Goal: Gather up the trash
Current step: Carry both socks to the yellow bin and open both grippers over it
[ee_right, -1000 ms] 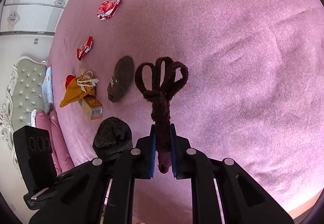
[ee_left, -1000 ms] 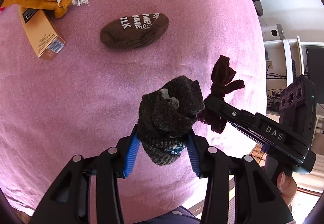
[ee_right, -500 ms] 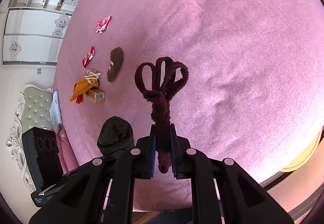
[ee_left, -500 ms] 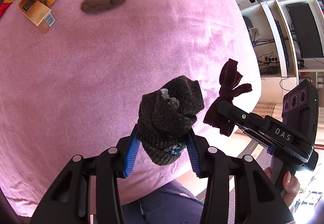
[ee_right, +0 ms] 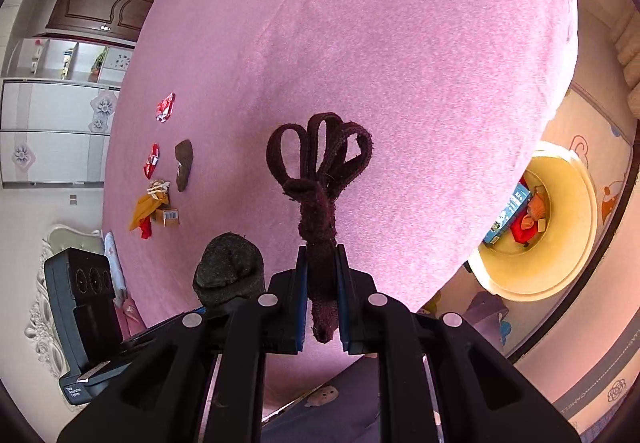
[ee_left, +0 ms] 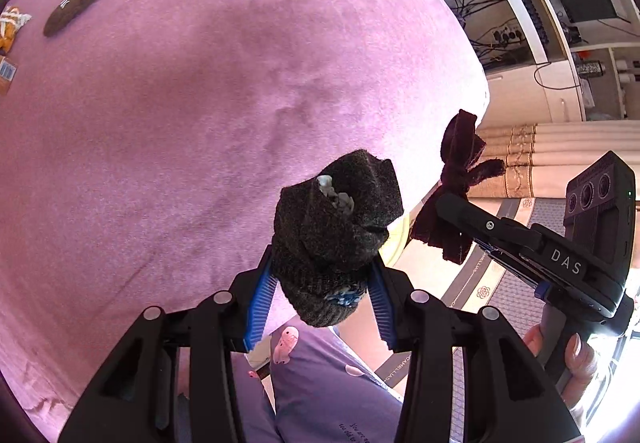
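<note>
My left gripper (ee_left: 320,283) is shut on a dark grey rolled sock (ee_left: 336,231), held above the near edge of the pink bed (ee_left: 200,103). My right gripper (ee_right: 321,283) is shut on a dark maroon knotted cloth strip (ee_right: 318,179); it also shows in the left wrist view (ee_left: 460,179). The grey sock shows at the left of the right wrist view (ee_right: 230,273). A yellow round bin (ee_right: 568,275) with trash inside stands on the floor to the right of the bed.
Far across the bed lie a brown sock (ee_right: 184,163), red wrappers (ee_right: 165,107), a mustard cloth (ee_right: 146,203) and a small cardboard box (ee_right: 167,217). Shelves and cables (ee_left: 520,23) stand beyond the bed. The person's purple clothing (ee_left: 332,387) is below the grippers.
Both grippers have pulled back from the bed with their loads, toward its near edge. The items on the bed look smaller and farther. The yellow bin has come into the right wrist view.
</note>
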Demonstrator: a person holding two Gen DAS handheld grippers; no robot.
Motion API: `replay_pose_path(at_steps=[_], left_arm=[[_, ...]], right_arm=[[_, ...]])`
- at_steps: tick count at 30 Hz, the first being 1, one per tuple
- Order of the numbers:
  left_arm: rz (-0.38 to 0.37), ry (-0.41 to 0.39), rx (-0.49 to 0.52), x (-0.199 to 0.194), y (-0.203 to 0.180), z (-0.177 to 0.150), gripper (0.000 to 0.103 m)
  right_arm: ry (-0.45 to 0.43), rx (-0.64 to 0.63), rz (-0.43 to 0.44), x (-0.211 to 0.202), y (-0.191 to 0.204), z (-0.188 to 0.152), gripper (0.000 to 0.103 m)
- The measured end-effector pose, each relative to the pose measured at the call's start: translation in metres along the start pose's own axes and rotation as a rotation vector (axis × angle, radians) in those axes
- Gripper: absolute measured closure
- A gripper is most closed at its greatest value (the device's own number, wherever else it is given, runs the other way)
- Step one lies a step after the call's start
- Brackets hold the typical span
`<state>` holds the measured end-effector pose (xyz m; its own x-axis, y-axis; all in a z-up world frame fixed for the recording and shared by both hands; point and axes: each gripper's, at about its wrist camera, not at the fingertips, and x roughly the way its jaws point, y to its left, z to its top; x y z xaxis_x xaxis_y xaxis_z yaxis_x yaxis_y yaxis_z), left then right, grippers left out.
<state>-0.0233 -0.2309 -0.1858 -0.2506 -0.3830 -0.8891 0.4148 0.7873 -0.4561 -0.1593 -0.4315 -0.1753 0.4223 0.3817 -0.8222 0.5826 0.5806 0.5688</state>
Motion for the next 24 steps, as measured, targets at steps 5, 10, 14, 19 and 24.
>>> replay_pose_path(at_steps=[5,10,14,19,24], left_arm=[[-0.007,0.036,0.042,0.023,-0.049,-0.011,0.059],[-0.003,0.081,0.087,0.056,-0.096,-0.019,0.059],[0.009,0.116,0.127,0.080,-0.125,-0.027,0.059],[0.031,0.159,0.177,0.109,-0.158,-0.036,0.059],[0.054,0.198,0.216,0.136,-0.184,-0.042,0.059]], right_arm=[[-0.012,0.013,-0.026,-0.036,-0.039,0.003,0.091],[-0.030,0.049,-0.041,-0.066,-0.083,0.000,0.090],[-0.031,0.084,-0.052,-0.081,-0.115,-0.008,0.090],[-0.029,0.141,-0.053,-0.095,-0.153,-0.021,0.090],[-0.025,0.192,-0.049,-0.101,-0.184,-0.032,0.090]])
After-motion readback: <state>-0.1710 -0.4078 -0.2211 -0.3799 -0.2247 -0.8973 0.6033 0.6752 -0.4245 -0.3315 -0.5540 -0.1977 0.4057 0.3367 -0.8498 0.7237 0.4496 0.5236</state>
